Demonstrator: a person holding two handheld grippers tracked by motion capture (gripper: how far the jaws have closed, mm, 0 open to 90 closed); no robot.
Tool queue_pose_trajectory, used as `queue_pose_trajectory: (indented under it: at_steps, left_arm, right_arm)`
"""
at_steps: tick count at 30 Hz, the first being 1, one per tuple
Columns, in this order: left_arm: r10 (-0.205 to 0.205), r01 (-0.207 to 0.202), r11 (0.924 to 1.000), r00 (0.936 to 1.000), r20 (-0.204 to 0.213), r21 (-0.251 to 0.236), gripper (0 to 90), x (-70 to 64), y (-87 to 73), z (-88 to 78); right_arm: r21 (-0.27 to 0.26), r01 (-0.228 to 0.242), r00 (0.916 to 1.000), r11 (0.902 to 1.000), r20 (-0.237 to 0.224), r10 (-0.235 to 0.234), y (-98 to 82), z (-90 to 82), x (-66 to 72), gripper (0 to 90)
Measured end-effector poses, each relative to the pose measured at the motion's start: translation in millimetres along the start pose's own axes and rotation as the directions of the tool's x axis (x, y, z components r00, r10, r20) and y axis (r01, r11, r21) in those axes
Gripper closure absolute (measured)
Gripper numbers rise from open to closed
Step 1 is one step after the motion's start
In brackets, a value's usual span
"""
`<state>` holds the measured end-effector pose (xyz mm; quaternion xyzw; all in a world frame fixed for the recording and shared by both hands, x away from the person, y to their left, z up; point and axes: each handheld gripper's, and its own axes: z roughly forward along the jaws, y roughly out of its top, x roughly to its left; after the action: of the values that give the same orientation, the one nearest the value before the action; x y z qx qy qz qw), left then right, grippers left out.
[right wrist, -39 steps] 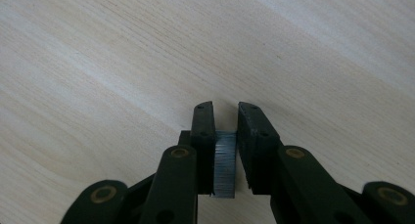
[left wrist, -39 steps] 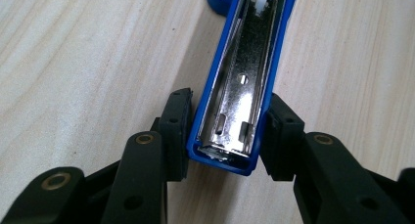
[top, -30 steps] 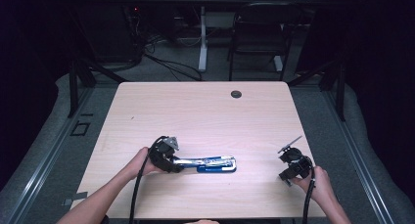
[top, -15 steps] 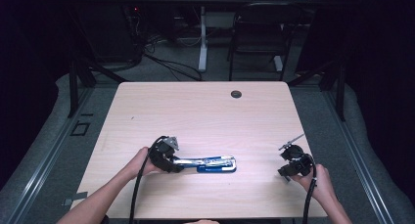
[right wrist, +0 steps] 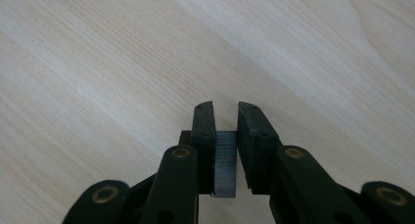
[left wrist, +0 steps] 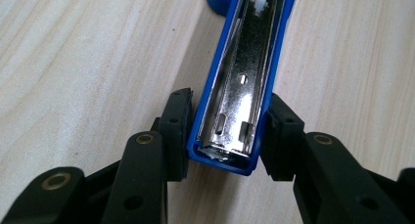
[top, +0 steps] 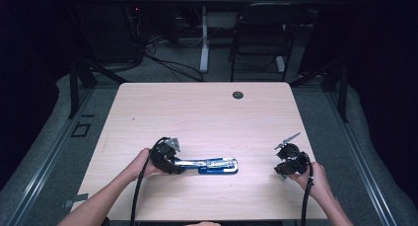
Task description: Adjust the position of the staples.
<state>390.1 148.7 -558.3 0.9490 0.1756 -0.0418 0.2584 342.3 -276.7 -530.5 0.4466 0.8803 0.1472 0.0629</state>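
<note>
While stapler [top: 212,165] lies opened flat near table [top: 197,112] front edge, clamped at its rear by left gripper [left wrist: 225,136]; magazine bare. Right of stapler, well apart: staple strip [right wrist: 225,168] pinched in right gripper [right wrist: 226,111]. Loading, closing left.

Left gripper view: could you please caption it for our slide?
Left gripper clamps the open blue stapler by its end on the wooden table.

Table [top: 207,112] evenly lit, surroundings dark (perhaps slightly soft); close-ups sharp.
</note>
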Motion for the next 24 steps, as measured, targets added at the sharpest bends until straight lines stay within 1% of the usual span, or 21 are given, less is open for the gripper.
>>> queue_pose_trajectory:
  at_steps: [1, 2, 3, 4, 5, 6, 7, 8, 9, 10, 12, 14, 17, 18, 19, 20, 21, 22, 23, 24]
  left_arm:
    - [0.001, -0.001, 1.0000, 1.0000, 0.000, 0.003, 60.9, 0.1, 0.1, -0.1]
    - [-0.001, 0.001, 1.0000, 1.0000, 0.002, 0.001, 61.0, 0.2, 0.0, 0.1]
    - [-0.001, 0.001, 1.0000, 1.0000, 0.002, 0.001, 60.9, 0.2, 0.0, 0.1]
    - [-0.001, 0.001, 1.0000, 1.0000, 0.001, 0.002, 61.0, 0.1, 0.0, 0.1]
    - [0.000, 0.000, 1.0000, 1.0000, 0.002, 0.002, 61.0, 0.2, 0.0, 0.1]
    - [0.001, -0.001, 1.0000, 1.0000, 0.001, 0.002, 60.9, 0.2, 0.0, 0.1]
    - [0.001, -0.001, 1.0000, 1.0000, -0.001, 0.003, 61.0, 0.1, 0.1, 0.0]
    - [-0.001, 0.001, 1.0000, 1.0000, 0.002, 0.001, 60.9, 0.1, 0.0, 0.1]
    - [0.002, -0.002, 1.0000, 1.0000, 0.000, 0.004, 60.9, 0.2, 0.1, 0.0]
    - [0.003, -0.003, 1.0000, 1.0000, -0.005, 0.004, 60.9, -0.1, 0.1, 0.0]
    - [0.003, -0.003, 1.0000, 1.0000, -0.007, 0.003, 61.0, -0.2, 0.1, 0.2]
    - [0.002, -0.002, 1.0000, 1.0000, 0.001, 0.002, 60.9, 0.3, 0.0, 0.2]
    - [0.002, -0.002, 1.0000, 1.0000, 0.000, 0.002, 60.9, 0.3, 0.0, 0.3]
    - [0.003, -0.003, 1.0000, 1.0000, 0.000, 0.002, 61.0, 0.3, 0.0, 0.2]
    - [0.003, -0.003, 1.0000, 1.0000, -0.001, 0.004, 61.0, 0.3, 0.1, 0.1]
    - [0.003, -0.003, 1.0000, 1.0000, -0.001, 0.003, 61.0, 0.2, 0.1, 0.1]
    - [0.003, -0.003, 1.0000, 1.0000, -0.001, 0.003, 61.0, 0.2, 0.1, 0.2]
    - [0.002, -0.002, 1.0000, 1.0000, 0.000, 0.002, 61.0, 0.2, 0.0, 0.2]
    - [0.002, -0.002, 1.0000, 1.0000, -0.001, 0.003, 61.0, 0.2, 0.1, 0.1]
    - [0.002, -0.002, 1.0000, 1.0000, -0.001, 0.003, 61.0, 0.1, 0.1, 0.1]
  right_arm:
    - [-0.017, -0.004, 1.0000, 0.9999, -0.006, 0.004, 0.9, 1.1, 1.2, 78.2]
    - [-0.025, -0.003, 1.0000, 0.9997, 0.001, 0.003, 1.8, 2.0, 1.8, 78.2]
    - [-0.011, 0.011, 0.9999, 0.9999, 0.002, -0.011, 4.1, 1.2, 1.4, 78.2]
    - [-0.025, 0.013, 0.9999, 0.9996, 0.005, -0.013, 5.1, 2.3, 1.6, 78.2]
    - [-0.020, 0.010, 0.9999, 0.9997, 0.001, -0.010, 6.4, 2.1, 2.0, 78.2]
    - [-0.037, 0.008, 1.0000, 0.9993, 0.003, -0.008, 7.3, 3.6, 2.3, 78.2]
    - [-0.025, 0.019, 0.9998, 0.9995, 0.008, -0.019, 9.0, 3.1, 2.0, 78.2]
    - [-0.048, 0.004, 1.0000, 0.9988, 0.006, -0.003, 9.7, 5.1, 3.6, 78.2]
    - [-0.030, 0.026, 0.9996, 0.9992, 0.008, -0.026, 11.7, 4.2, 2.7, 78.2]
    - [-0.046, 0.019, 0.9998, 0.9988, 0.003, -0.019, 12.5, 5.4, 3.8, 78.2]
    - [-0.034, 0.038, 0.9993, 0.9987, 0.006, -0.038, 15.9, 4.8, 4.1, 78.2]
    - [-0.043, 0.041, 0.9992, 0.9982, 0.006, -0.041, 18.2, 5.3, 5.3, 78.2]
    - [-0.046, 0.052, 0.9986, 0.9976, 0.009, -0.051, 21.3, 5.9, 6.7, 78.2]
    - [-0.056, 0.056, 0.9984, 0.9968, 0.009, -0.056, 22.5, 6.6, 7.1, 78.2]
    - [-0.050, 0.057, 0.9984, 0.9972, 0.009, -0.056, 23.4, 6.1, 7.5, 78.2]
    - [-0.063, 0.052, 0.9986, 0.9966, 0.007, -0.052, 24.7, 6.5, 8.5, 78.2]
    - [-0.051, 0.069, 0.9976, 0.9963, 0.011, -0.069, 25.8, 5.9, 7.5, 78.2]
    - [-0.060, 0.059, 0.9983, 0.9965, 0.008, -0.058, 26.7, 6.5, 8.6, 78.2]
    - [-0.067, 0.061, 0.9981, 0.9959, 0.001, -0.061, 27.7, 7.3, 8.8, 78.2]
    - [-0.081, 0.047, 0.9989, 0.9956, 0.008, -0.047, 28.1, 9.0, 10.1, 78.2]
